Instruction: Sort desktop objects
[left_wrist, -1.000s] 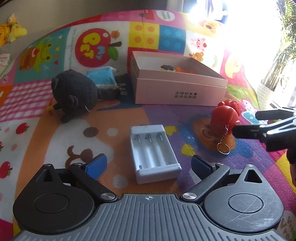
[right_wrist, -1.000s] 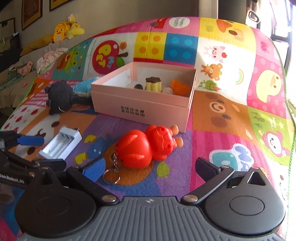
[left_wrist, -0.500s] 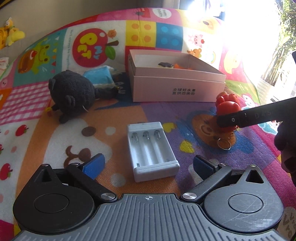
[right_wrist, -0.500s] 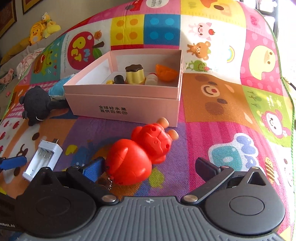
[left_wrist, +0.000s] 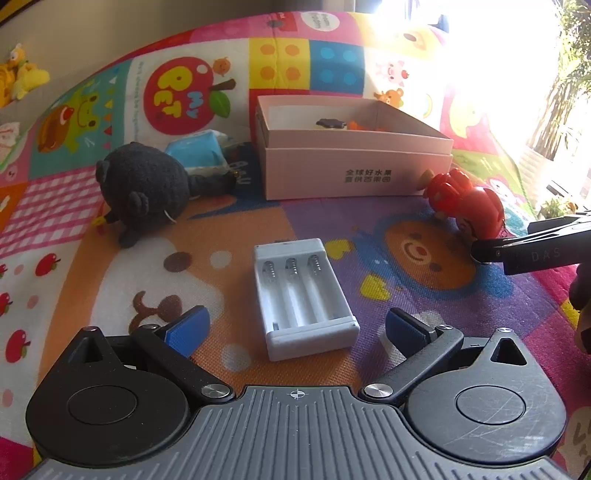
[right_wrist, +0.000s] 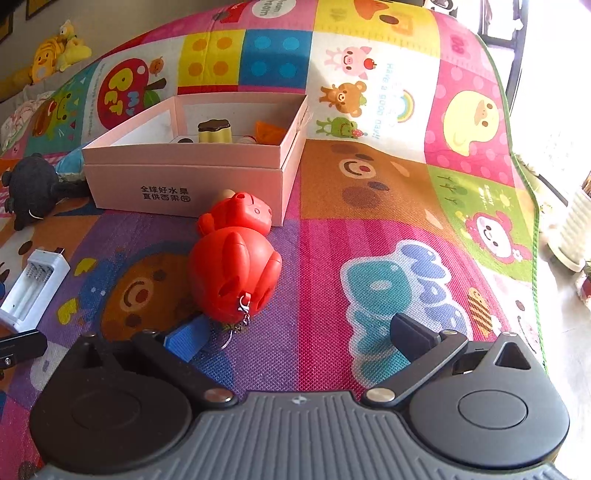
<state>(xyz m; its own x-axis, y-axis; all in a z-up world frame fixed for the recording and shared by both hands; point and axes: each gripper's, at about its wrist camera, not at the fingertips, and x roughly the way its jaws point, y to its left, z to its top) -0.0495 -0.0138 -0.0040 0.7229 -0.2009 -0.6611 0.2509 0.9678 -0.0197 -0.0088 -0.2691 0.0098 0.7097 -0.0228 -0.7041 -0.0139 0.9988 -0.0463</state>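
A white battery charger (left_wrist: 303, 295) lies on the play mat just ahead of my left gripper (left_wrist: 297, 328), which is open with the charger's near end between its blue pads. A red pig-shaped toy (right_wrist: 232, 266) with a keyring lies in front of the pink box (right_wrist: 184, 184), its head toward the box. My right gripper (right_wrist: 301, 336) is open; the toy sits just ahead of its left fingertip (right_wrist: 188, 338), off the centre of the gap. Seen from the left wrist, the red toy (left_wrist: 465, 206) is at the right, beside a black finger of the right gripper.
The open pink box (left_wrist: 354, 173) holds a pudding toy (right_wrist: 214, 131) and an orange piece (right_wrist: 269, 133). A black plush (left_wrist: 144, 188) and a blue tissue pack (left_wrist: 195, 151) lie left of the box. The mat's edge (right_wrist: 532, 206) falls off at the right.
The right gripper has swung round the red toy, which turned from lying crosswise to pointing head-first at the box and slid nearer to it. The left gripper and charger barely moved.
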